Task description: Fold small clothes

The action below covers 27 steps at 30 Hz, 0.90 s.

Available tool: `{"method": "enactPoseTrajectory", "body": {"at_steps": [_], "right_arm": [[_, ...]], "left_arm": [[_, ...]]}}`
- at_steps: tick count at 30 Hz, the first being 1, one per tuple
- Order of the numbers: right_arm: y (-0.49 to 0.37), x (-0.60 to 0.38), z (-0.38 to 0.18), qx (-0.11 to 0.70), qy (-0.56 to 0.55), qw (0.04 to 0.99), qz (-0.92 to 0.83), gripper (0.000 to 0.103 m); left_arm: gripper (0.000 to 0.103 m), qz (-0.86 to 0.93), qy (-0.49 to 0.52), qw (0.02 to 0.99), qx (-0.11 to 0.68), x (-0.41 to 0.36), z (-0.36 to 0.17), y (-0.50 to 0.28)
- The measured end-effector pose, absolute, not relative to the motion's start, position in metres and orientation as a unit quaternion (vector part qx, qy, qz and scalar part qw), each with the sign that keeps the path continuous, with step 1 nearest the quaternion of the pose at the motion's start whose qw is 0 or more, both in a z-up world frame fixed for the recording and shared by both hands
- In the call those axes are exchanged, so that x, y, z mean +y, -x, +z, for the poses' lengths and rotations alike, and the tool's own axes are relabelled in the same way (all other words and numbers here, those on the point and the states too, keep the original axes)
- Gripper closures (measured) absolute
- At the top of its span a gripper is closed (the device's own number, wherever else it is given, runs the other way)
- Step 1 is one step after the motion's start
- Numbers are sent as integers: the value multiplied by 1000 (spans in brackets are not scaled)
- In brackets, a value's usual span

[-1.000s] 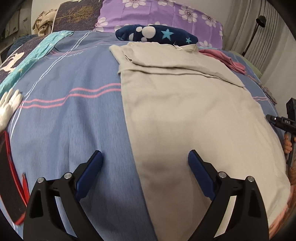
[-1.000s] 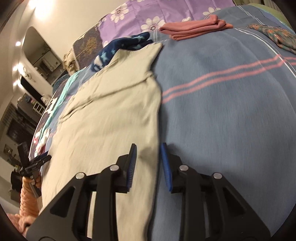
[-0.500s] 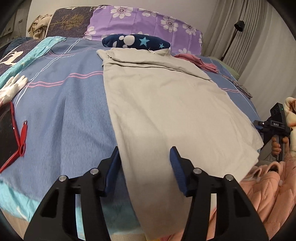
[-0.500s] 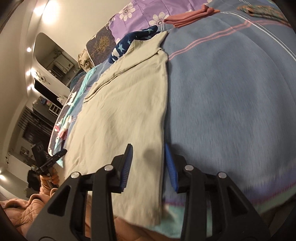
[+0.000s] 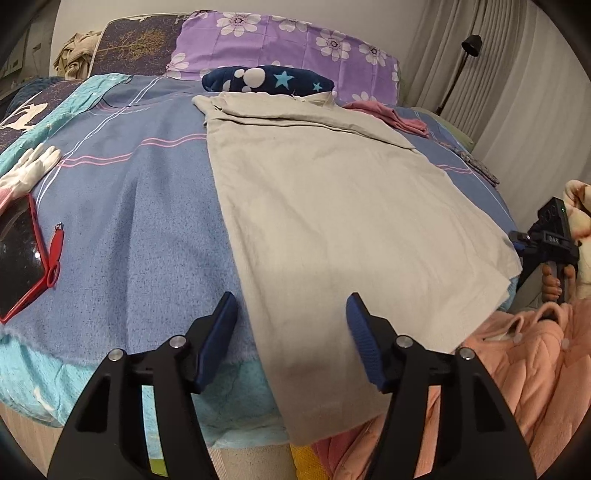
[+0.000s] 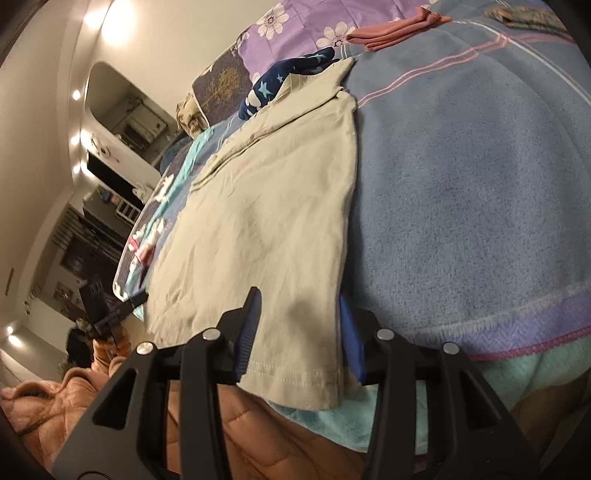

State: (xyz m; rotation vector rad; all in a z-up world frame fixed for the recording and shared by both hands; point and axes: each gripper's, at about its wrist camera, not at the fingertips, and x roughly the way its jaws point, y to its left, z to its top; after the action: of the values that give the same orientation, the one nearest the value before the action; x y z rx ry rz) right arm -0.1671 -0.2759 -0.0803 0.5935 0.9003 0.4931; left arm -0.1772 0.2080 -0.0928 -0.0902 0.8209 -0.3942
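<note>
Where jaws gape, beige garment [image 5: 332, 206] between.

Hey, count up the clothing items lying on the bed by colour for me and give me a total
Beige: 1, the spread shirt
Pink: 1, the folded garment
Navy with stars: 1, the bundle
White: 1, the glove
Total: 4

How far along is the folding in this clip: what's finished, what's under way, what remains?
Looks done: the beige cotton shirt lies flat on the blue striped blanket, its far end narrowed, apparently with sleeves tucked in. A folded pink garment sits near the pillows.

In hand: the left gripper and right gripper straddle the hem corners, jaws open, nothing pinched yet.

Left: grip the hem and fold it up toward the collar.
</note>
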Motion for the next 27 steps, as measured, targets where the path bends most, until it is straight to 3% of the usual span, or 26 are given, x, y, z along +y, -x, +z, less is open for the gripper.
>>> {"method": "enactPoseTrajectory", "body": {"at_steps": [2,6,7,8,12,19,27], "right_arm": [[165,-275,-83,419,-290,829,232,76],[159,-270,-85,423,-292,821,248,79],[157,-269,-83,424,-290,822,247,86],[155,-269,-82,426,-291,821,247,98],[147,-282,-53,376,-328,826,263,98],[99,-277,15,302,-313,855,284,98],[7,-276,72,253,-286,895,232,98]], "left_arm": [[54,-207,42,896,391,207,-92,185],[77,-217,75,893,388,214,-93,189],[95,-213,85,893,387,217,-93,188],[100,-208,96,893,387,219,-92,185],[101,-193,51,922,331,207,-60,184],[100,-208,61,955,201,210,26,140],[100,-164,64,968,180,206,80,50]]}}
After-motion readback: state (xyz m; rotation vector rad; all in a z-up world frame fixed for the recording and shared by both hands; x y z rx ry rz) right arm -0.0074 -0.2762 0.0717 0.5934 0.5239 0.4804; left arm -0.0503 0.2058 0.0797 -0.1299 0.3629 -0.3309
